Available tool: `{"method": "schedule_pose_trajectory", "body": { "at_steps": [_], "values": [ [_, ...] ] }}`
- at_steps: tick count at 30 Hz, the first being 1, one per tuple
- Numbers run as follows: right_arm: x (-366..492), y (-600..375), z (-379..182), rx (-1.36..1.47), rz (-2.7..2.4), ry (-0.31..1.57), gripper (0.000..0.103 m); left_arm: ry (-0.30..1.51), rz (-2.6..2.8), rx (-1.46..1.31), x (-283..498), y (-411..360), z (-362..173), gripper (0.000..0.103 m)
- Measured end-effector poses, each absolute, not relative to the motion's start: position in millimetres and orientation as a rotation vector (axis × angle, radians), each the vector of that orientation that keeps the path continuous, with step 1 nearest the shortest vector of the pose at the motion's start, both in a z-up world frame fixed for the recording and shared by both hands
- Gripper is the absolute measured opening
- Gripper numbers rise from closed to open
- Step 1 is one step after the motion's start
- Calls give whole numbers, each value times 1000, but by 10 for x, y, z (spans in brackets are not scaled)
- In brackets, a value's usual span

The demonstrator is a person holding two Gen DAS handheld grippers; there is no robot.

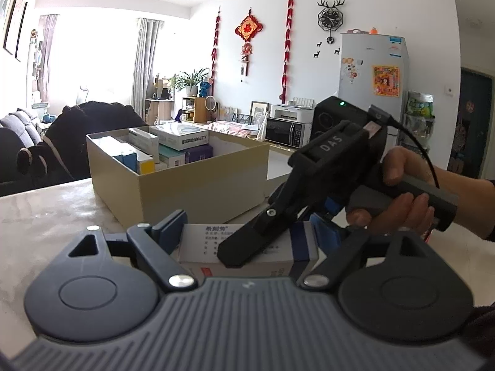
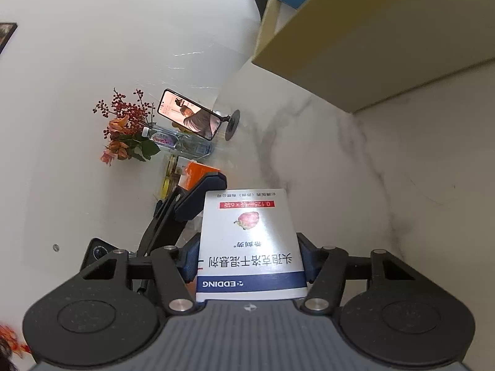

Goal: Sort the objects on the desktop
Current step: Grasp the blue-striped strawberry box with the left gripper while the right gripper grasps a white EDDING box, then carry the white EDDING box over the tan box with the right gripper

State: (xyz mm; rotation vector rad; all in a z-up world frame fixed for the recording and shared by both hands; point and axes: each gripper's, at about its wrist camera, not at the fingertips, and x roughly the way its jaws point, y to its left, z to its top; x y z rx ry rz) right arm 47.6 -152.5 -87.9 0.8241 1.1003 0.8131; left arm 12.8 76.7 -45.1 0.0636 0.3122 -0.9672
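A white medicine box (image 1: 210, 241) with a blue band and red strip hangs just above the marble table, in front of an open tan cardboard box (image 1: 201, 185). My left gripper (image 1: 247, 232) is shut on it, blue pads pressing its two ends. My right gripper (image 1: 287, 232), held by a hand (image 1: 402, 191), reaches in from the right across the same box. In the right wrist view the medicine box (image 2: 247, 241) fills the gap of my right gripper (image 2: 250, 247), both pads against its sides. A left gripper finger (image 2: 207, 191) shows at its far corner. The cardboard box (image 2: 371, 46) stands at upper right.
Several medicine boxes (image 1: 173, 142) stand packed in the cardboard box's left half. On the table (image 2: 402, 185) beyond are a phone on a stand (image 2: 188, 114), a water bottle (image 2: 176, 142), flowers (image 2: 126, 130) and an orange box (image 2: 198, 176).
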Motion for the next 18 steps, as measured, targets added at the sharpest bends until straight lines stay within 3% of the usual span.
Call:
{"method": "schedule_pose_trajectory", "body": {
  "at_steps": [11,18],
  "values": [
    [547,-1553,-733,692,669,1051,61,297,-954,28,140,847,-374,94],
    [696,-1872,-254,643,578,936,61,313,-904,-36,242,936,-426,97]
  ]
}}
